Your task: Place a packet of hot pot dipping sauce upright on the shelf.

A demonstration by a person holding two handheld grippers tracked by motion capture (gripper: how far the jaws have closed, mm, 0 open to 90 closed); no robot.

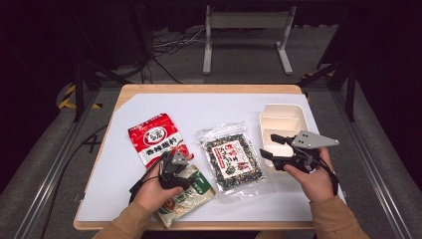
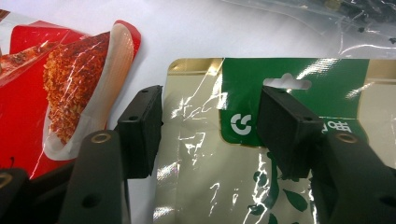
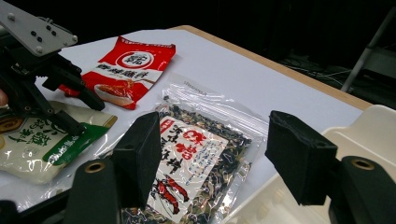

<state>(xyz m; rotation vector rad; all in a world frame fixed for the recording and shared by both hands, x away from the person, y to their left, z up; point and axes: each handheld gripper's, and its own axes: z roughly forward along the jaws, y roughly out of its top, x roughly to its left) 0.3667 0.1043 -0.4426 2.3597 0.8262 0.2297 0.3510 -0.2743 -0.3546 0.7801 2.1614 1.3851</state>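
The left gripper [image 2: 208, 128] is being held half-open astride a glossy green-and-cream pouch [image 2: 261, 154], nothing clenched; the right gripper [image 3: 212, 158] is being held released.

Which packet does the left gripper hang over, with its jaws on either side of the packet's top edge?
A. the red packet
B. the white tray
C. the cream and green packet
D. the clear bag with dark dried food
C: in the left gripper view, the left gripper has its jaws on either side of the green top of the cream and green packet, with the red packet off to one side.
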